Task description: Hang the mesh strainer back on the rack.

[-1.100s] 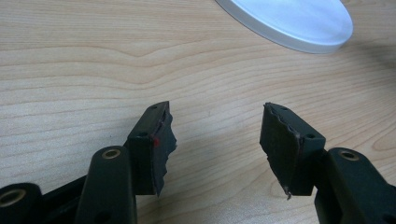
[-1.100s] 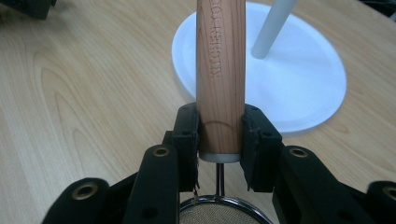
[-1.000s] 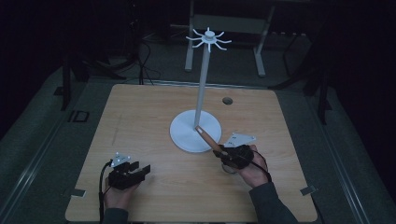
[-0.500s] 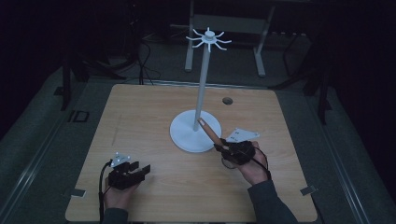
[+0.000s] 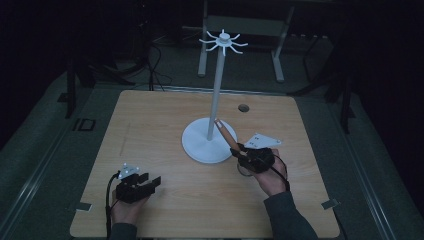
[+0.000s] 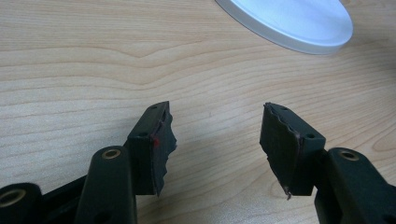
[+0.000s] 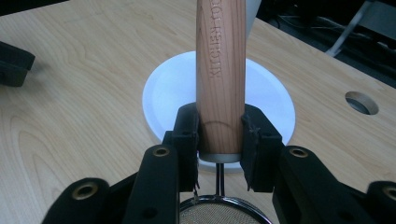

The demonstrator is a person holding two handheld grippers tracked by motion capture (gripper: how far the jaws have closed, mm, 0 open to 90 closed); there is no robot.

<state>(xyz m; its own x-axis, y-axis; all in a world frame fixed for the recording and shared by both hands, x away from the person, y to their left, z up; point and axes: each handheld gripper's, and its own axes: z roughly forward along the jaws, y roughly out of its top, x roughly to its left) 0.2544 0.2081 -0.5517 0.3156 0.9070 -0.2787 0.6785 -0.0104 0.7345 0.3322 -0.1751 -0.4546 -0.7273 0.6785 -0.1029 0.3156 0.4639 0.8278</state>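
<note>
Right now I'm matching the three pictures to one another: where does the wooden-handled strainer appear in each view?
High view: the strainer's wooden handle slants up from the right hand-held gripper, right of centre, over the white stand base.
Left gripper view: I can't find the strainer; the base's edge is at top right.
Right gripper view: the handle is centred, clamped, with mesh at the bottom.
Shared landmark: the white stand base.

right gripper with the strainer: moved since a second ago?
Yes, slightly. In the high view the right gripper and its wooden handle have shifted right and a little toward the person, judged against the white stand base.
</note>
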